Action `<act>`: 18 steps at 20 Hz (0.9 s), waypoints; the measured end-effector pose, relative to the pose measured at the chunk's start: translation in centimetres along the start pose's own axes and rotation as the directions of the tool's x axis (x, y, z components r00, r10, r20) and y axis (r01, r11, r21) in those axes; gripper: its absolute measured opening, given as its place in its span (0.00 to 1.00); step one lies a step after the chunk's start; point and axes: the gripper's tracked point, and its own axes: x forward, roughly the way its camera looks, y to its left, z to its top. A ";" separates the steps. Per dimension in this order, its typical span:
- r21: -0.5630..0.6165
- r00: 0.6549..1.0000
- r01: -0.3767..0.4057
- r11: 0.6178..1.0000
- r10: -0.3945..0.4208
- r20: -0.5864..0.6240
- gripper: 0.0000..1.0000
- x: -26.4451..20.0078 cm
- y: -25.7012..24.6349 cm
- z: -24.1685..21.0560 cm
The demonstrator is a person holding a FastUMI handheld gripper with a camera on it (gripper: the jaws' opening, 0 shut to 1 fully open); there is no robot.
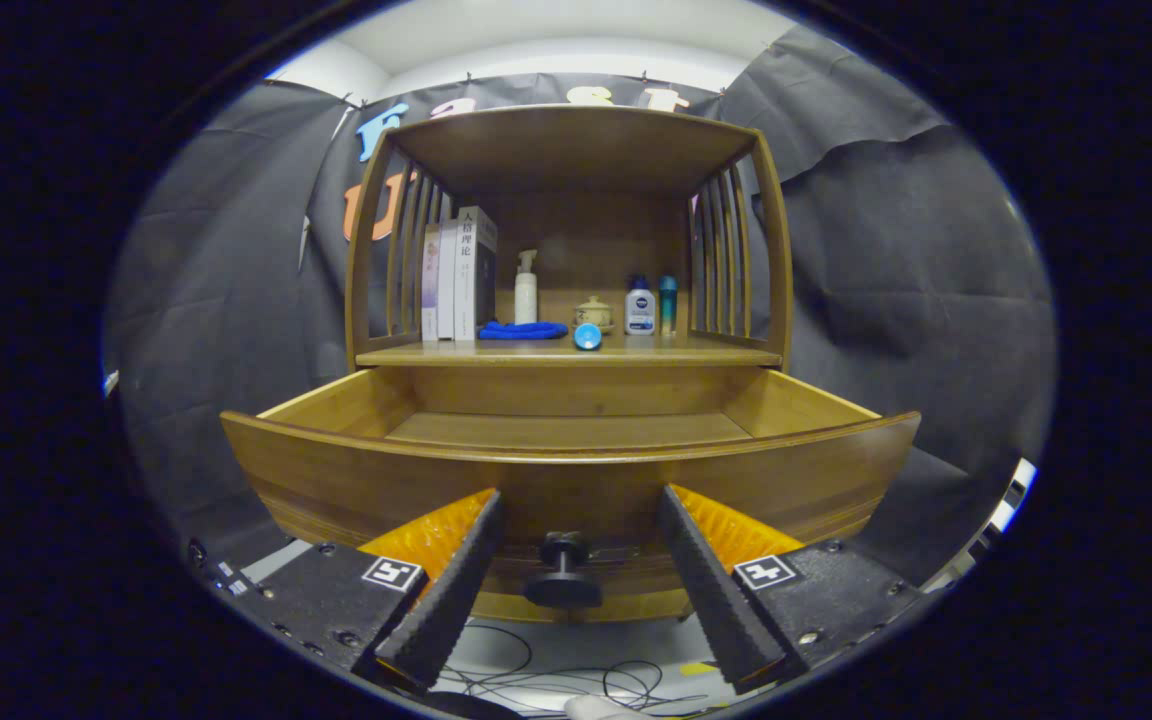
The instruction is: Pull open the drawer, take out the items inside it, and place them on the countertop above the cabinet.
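The claw (576,580) is hovering in front of the wooden cabinet (571,160) with its two fingers (451,590) standing wide apart and pressing on nothing. Between the fingers, without touching either of them, the dark round knob (563,575) of the drawer (576,470) is sitting on the drawer's curved front panel. The drawer is standing pulled out toward the claw, and the part of its wooden bottom that is showing over the front panel is looking bare; the front part of the inside is hidden behind the panel, so I cannot tell what is lying there. Above the drawer, the table (636,352) of the cabinet is carrying several things under a roof with slatted sides. At the left, a few books (458,275) are standing upright close to the slats. Just beside them a blue cloth (522,330) is lying flat, and a white pump bottle (526,290) is standing behind it. A small blue round object (587,336) is resting near the front edge, with a small lidded pot (593,312) behind it. Further right, a white bottle with a blue cap (640,306) and a slim teal bottle (668,300) are standing side by side. Below the claw, thin cables (576,680) are lying on the pale floor.
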 end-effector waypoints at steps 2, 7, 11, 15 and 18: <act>0.015 1.000 -0.019 1.000 0.019 -0.011 0.99 1.2 0.2 0.4; 0.014 1.000 -0.015 1.000 0.015 0.002 0.99 4.5 0.5 1.9; 0.000 1.000 -0.008 1.000 0.008 0.001 1.00 8.0 0.8 3.0; 0.002 1.000 0.006 1.000 -0.006 0.015 0.99 11.4 1.1 3.7; -0.001 1.000 0.014 1.000 -0.014 0.015 0.99 13.6 1.4 4.2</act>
